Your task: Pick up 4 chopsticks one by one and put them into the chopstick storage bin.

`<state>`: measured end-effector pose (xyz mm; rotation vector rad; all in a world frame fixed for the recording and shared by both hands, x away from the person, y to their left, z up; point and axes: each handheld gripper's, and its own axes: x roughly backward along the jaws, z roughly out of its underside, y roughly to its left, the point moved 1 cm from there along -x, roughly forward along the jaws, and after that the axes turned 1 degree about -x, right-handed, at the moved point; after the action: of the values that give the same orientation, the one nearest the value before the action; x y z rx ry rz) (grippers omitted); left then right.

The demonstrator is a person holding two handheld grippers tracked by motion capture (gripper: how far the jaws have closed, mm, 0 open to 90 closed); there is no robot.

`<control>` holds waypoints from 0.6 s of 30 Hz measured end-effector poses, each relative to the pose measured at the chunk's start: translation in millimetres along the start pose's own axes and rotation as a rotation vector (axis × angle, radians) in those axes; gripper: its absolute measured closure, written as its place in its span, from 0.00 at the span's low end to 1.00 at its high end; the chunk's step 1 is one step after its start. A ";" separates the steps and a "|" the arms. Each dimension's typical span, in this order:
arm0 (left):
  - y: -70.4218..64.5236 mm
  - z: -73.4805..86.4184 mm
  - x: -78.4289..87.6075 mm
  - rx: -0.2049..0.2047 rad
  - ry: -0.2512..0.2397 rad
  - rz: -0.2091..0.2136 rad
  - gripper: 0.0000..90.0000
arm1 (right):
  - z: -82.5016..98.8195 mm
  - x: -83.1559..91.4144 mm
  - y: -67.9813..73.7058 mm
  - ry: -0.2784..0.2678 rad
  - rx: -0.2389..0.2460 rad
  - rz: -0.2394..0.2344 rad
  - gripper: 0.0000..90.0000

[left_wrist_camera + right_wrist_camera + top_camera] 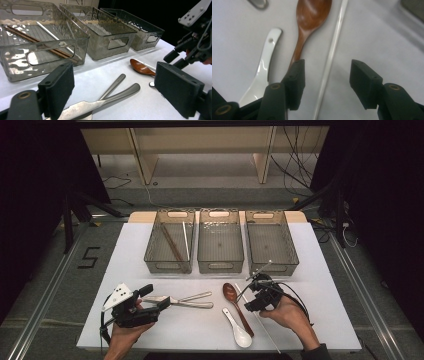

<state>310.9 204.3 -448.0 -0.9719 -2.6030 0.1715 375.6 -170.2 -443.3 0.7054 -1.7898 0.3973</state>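
The right tongs [325,82] hang jaws-down over the table [310,270], about half open and gripping nothing, with the white chopstick [332,55] lying between the pads and touching neither. Its long axis runs away from the jaws, straight through the gap, so they bracket it squarely; a squeeze should catch it. Just beside it lie the wooden spoon [308,22] and white ceramic spoon [263,70]. The left tongs [120,92], wide open and empty, sit well apart by the metal cutlery [110,97].
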 end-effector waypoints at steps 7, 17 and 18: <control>-0.1 -0.1 0.1 -0.001 0.000 -0.001 0.18 | 7.8 -8.5 1.1 0.064 0.007 0.023 0.59; -0.3 -0.1 0.3 -0.001 -0.001 0.000 0.18 | 11.0 -12.8 3.4 0.103 0.028 0.027 0.72; -0.2 -0.2 0.3 -0.002 -0.001 0.000 0.18 | 11.2 -13.1 4.1 0.111 0.027 0.027 0.73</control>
<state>310.6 204.3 -447.8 -0.9723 -2.6042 0.1695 367.4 -170.1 -458.9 0.6663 -1.6934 0.4704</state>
